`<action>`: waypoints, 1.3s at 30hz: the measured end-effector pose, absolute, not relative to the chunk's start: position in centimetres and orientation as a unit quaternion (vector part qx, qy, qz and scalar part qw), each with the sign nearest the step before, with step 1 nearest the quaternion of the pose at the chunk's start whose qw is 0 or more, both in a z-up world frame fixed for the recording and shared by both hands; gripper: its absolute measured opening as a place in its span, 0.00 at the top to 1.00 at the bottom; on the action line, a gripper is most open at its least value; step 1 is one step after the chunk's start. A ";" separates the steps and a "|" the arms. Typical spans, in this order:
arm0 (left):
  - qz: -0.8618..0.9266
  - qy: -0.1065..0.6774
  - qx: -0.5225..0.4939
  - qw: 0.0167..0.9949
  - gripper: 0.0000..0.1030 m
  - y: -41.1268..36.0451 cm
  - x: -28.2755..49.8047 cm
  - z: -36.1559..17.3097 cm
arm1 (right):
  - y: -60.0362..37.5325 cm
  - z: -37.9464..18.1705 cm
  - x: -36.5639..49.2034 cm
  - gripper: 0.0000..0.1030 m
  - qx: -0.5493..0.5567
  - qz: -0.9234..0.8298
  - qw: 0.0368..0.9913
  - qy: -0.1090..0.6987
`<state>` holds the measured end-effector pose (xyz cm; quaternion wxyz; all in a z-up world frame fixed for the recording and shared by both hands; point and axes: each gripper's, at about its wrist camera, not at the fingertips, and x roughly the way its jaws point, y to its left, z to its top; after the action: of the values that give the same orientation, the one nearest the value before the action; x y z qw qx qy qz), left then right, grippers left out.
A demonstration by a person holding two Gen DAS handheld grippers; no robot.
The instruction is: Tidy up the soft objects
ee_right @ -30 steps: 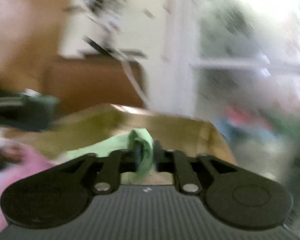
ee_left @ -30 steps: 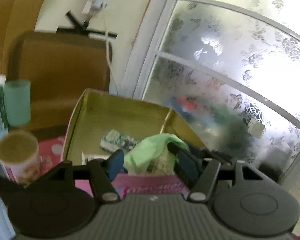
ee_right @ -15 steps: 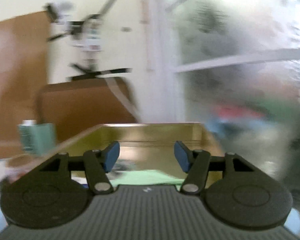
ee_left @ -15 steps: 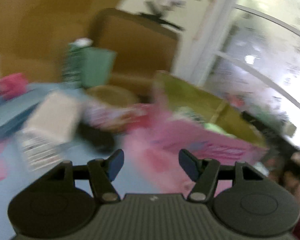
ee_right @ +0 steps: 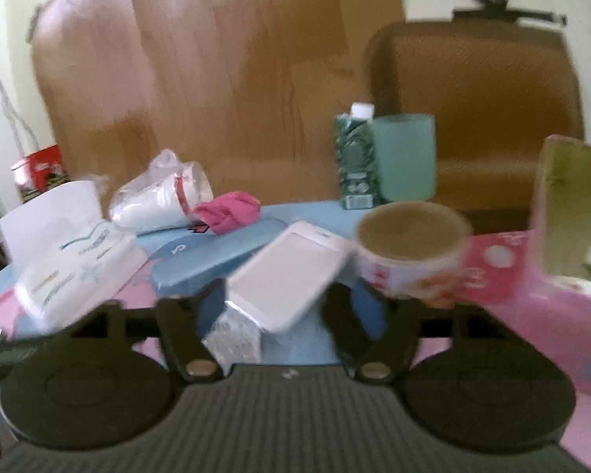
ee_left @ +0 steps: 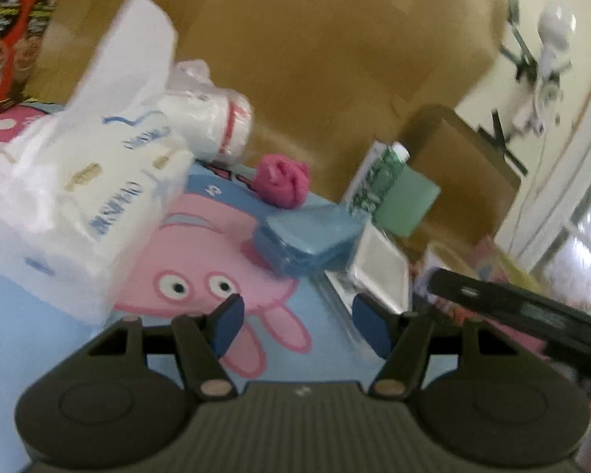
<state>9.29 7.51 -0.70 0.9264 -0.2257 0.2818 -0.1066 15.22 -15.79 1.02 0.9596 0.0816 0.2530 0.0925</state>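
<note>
Pink cloth [ee_left: 283, 179] next: bunched on table [ee_left: 27, 323] beside cup sleeve [ee_left: 212, 118]. Both claws [ee_left: 295, 315] [ee_right: 274, 311] released, empty. Approach low, straddle bunch, pinch its middle, avoid sleeve.

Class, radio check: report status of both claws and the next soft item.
Left claw open, empty. Right claw open, empty. Pink cloth bunched on table beside bagged cups. Blue case lies between left claw and cloth.

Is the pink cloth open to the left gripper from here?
Probably yes. The left gripper is open and empty, and the pink cloth lies uncovered ahead, between the tissue pack and the blue case.
</note>
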 end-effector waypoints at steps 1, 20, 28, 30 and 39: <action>-0.104 0.278 -0.231 0.927 0.38 7.7 9.3 -0.7 | -14.8 0.7 16.4 0.08 0.080 0.075 0.960 0.259; -0.101 0.286 -0.236 0.923 0.36 9.1 9.7 -1.0 | -13.0 -1.1 13.8 0.38 -0.004 0.094 0.953 0.287; -0.152 0.280 -0.201 0.927 0.36 7.7 9.6 -0.7 | -17.0 -1.0 3.2 0.34 0.023 0.176 0.944 0.279; -0.185 0.282 -0.183 0.924 0.36 6.7 9.5 -0.6 | -17.2 -1.2 1.6 0.31 0.018 0.191 0.936 0.294; -0.325 0.325 -0.128 0.879 0.36 0.5 6.3 0.3 | -17.9 -2.3 -1.5 0.09 -0.012 0.174 0.947 0.271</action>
<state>6.34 0.47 0.28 0.8789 -0.1277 0.3246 -0.3254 -1.48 -17.94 -2.31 0.9467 -0.0120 0.2708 0.1738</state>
